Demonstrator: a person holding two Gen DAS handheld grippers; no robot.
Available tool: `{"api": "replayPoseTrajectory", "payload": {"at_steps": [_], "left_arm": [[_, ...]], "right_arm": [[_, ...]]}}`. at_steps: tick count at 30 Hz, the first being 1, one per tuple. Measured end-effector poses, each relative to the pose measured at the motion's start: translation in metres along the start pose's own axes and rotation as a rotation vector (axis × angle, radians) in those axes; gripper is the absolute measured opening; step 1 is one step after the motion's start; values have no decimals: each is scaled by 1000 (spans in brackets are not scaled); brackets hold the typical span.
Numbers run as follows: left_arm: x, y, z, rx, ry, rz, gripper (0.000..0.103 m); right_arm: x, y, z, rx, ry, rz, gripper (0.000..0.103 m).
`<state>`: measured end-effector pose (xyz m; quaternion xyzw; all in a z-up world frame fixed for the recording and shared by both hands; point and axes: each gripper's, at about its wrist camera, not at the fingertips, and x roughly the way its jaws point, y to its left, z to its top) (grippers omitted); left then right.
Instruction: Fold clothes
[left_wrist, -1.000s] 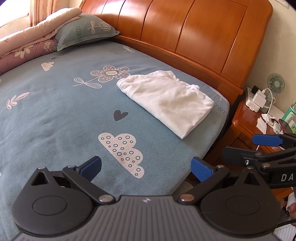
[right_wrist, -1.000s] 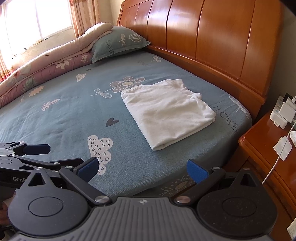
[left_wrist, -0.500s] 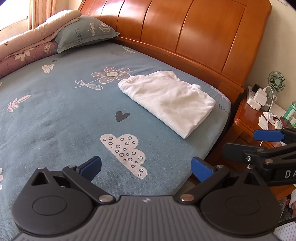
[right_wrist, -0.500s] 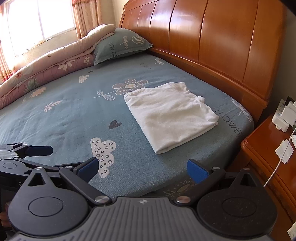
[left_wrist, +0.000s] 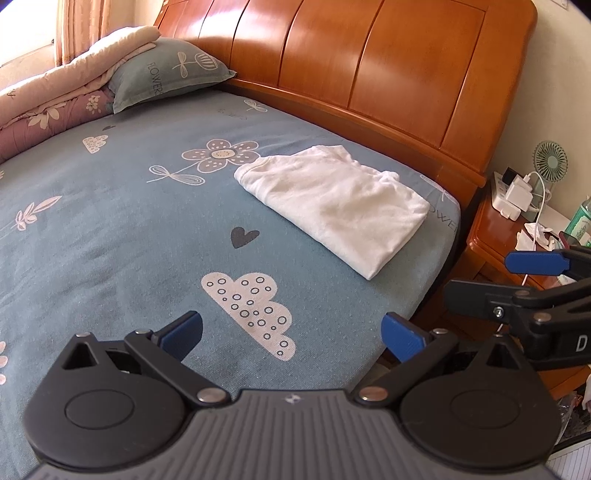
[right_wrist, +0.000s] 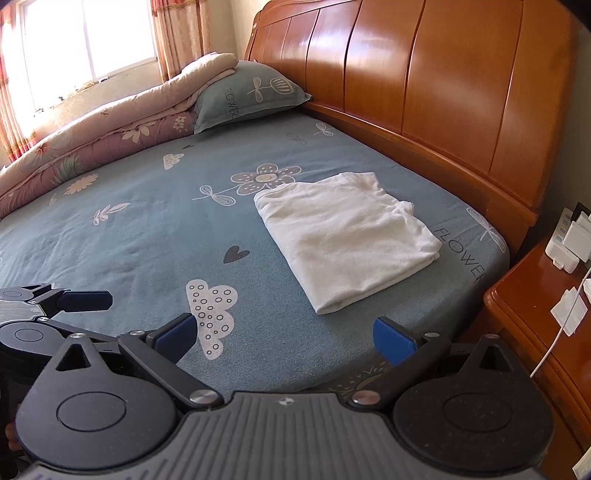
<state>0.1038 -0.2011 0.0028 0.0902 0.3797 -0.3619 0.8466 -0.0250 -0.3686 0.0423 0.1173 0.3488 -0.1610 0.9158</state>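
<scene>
blue patterned bed sheet, wooden headboard behind.
folded white garment lies flat near the headboard, at about 1 o'clock and well apart from the left gripper; right gripper sees it at 12 to 1 o'clock. both claws spread apart, empty.

A home bedroom: a bed in a blue flower-and-cloud sheet fills the view, with a tall wooden headboard from 12 to 2 o'clock. A pillow and folded quilt lie toward 11 o'clock below a curtained window, and a wooden nightstand holding chargers stands at 3 o'clock.
</scene>
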Motion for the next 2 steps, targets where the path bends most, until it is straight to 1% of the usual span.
{"api": "replayPoseTrajectory", "payload": {"at_steps": [2], "left_arm": [[1, 0, 1, 2, 5, -2, 102]], "right_arm": [[0, 0, 0, -4, 1, -4, 103]]}}
